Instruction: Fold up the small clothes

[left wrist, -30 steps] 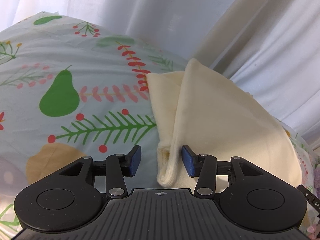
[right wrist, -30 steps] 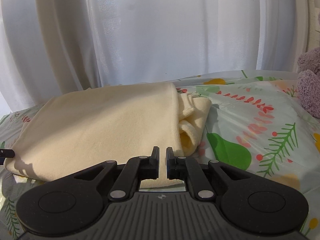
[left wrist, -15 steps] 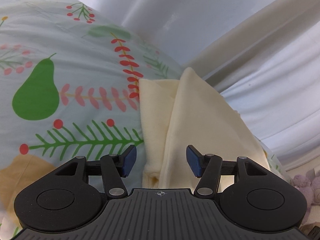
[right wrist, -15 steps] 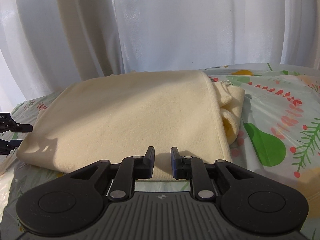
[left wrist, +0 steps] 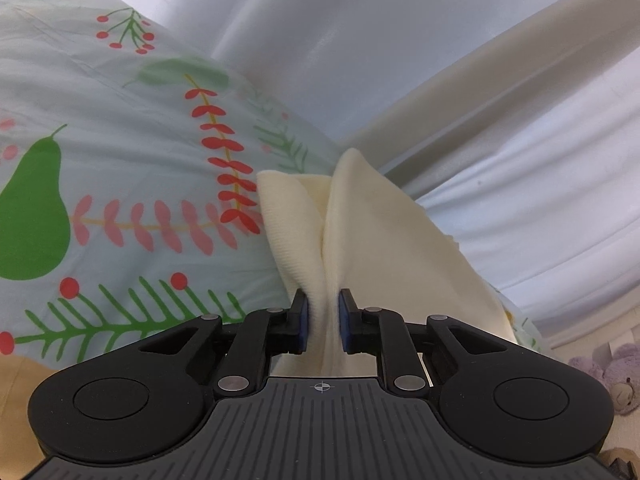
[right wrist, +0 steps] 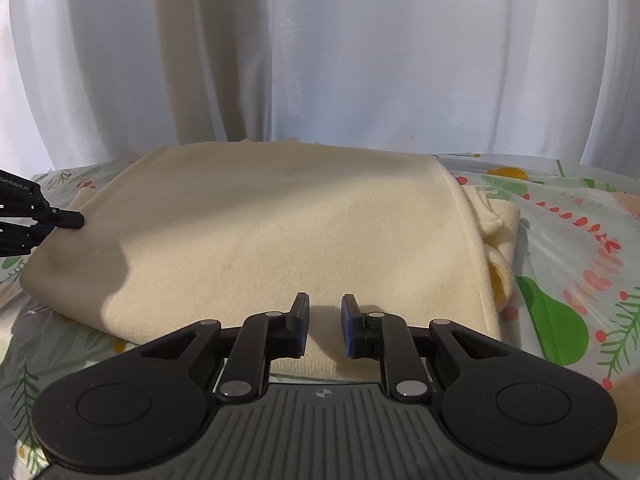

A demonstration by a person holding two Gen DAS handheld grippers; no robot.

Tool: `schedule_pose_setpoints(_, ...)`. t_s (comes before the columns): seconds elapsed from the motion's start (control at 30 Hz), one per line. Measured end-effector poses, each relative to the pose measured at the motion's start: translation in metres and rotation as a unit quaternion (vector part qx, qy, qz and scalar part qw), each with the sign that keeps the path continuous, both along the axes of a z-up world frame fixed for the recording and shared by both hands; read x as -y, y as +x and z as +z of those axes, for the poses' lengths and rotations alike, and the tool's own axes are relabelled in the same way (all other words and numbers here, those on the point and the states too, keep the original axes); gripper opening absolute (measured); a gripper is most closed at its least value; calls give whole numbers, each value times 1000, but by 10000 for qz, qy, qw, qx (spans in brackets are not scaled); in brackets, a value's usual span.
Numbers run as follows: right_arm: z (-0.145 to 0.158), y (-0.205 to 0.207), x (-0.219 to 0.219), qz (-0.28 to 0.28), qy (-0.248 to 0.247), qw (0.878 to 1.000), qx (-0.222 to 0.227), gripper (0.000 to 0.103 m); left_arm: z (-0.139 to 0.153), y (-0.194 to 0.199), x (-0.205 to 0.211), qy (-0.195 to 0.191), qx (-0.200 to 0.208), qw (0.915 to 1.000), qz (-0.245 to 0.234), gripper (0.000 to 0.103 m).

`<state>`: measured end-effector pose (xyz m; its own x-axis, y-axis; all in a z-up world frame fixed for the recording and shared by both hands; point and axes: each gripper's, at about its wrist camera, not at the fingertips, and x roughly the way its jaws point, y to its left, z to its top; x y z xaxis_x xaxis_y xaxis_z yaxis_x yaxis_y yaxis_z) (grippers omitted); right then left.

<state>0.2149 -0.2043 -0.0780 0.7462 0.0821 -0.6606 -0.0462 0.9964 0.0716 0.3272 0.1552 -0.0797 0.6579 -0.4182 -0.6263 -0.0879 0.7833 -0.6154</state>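
We count one cream garment (right wrist: 256,240), two hand-held grippers, one printed sheet (left wrist: 120,152) under everything, white curtains (right wrist: 360,60) behind, and one purple plush toy (left wrist: 618,376) at the far right edge of the left wrist view. The garment lies folded on the sheet, a broad flat panel on top with a hemmed edge running down its right side; rolled layers poke out beyond that hem, a yellow patch showing in one opening. Fabric looks soft, finely ribbed, unmarked. The left hand-held gripper (left wrist: 323,318) has just been closing and now pinches the garment's near end, cloth bunched into a narrow ridge between its blue pads (left wrist: 303,320). In the right wrist view its tip (right wrist: 68,219) meets the garment's left edge. The right hand-held gripper (right wrist: 323,326) sits over the near edge, jaws narrowly parted with cloth seen in the gap; we cannot tell whether the pads press on it.
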Motion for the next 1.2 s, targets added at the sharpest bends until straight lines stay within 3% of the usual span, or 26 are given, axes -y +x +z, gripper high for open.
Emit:
schedule_pose_setpoints(0.13,0,3,2,-108,-378,9992,66,16,30,-3,22,-106,410,9988,-242,17)
schedule_pose_setpoints(0.27,2,4,12,-331,-249,9991,81,16,51,0,70,-103,717,9932,-917,17)
schedule_pose_setpoints(0.4,5,2,17,-452,-114,9989,87,16,40,3,125,229,623,9879,-1402,17)
schedule_pose_setpoints(0.53,5,-1,19,-454,-142,9988,63,17,8,5,166,591,273,9832,-1703,18)
schedule_pose_setpoints(0.57,4,-1,19,-456,-140,9989,36,17,5,1,171,644,395,9818,-1745,21)
schedule_pose_setpoints(0.73,1,-2,23,-426,-88,9990,-80,17,31,-17,162,638,628,9765,-1962,24)
schedule_pose_setpoints(0.83,0,-4,23,-418,-89,9991,-52,17,56,-40,143,852,1110,9759,-1673,36)
schedule_pose_setpoints(0.9,0,-4,24,-443,-37,9990,-40,17,60,-45,131,1134,1174,9776,-1330,42)
schedule_pose_setpoints(1.0,0,-2,22,-435,17,9990,-35,17,42,-39,121,1367,745,9821,-1059,41)
schedule_pose_setpoints(1.1,0,1,19,-365,55,9993,-28,17,9,-33,131,1135,273,9804,-1589,44)
schedule_pose_setpoints(1.2,0,5,15,-197,48,9998,-84,17,3,-41,135,1171,557,9776,-1659,51)
